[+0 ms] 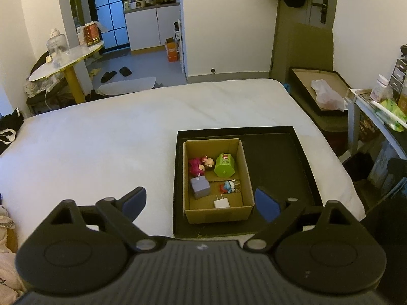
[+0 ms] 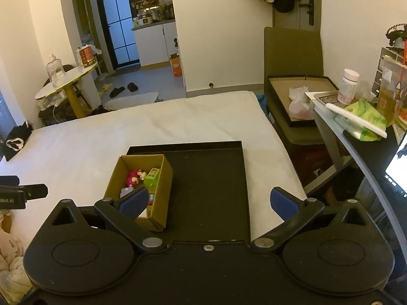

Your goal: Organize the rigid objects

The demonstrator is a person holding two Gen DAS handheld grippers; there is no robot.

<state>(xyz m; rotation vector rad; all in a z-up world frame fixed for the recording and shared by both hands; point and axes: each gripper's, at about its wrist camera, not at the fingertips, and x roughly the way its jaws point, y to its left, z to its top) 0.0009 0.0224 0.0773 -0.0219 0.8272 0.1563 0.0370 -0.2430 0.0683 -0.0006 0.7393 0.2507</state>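
Note:
An open cardboard box [image 1: 244,167] [image 2: 162,178] stands in the left part of a black tray [image 1: 279,167] [image 2: 211,178] on the white bed. Inside lie a pink toy figure [image 1: 196,165] [image 2: 132,178], a green carton [image 1: 223,165] [image 2: 152,177], a grey-purple cube [image 1: 200,187], a small blue-and-red figure [image 1: 229,186] and a white plug [image 1: 221,203]. My left gripper [image 1: 201,203] hangs open above the box's near end, nothing between its blue pads. My right gripper [image 2: 209,202] is open over the tray's bare right side, its left finger [image 2: 134,202] in front of the box.
The white bed [image 1: 101,137] spreads left and beyond the tray. A desk with a bottle, a green packet and a screen [image 2: 356,122] runs along the right. A second tray holding a plastic bag [image 1: 328,94] sits past the bed's corner. A round table [image 1: 68,61] stands far left.

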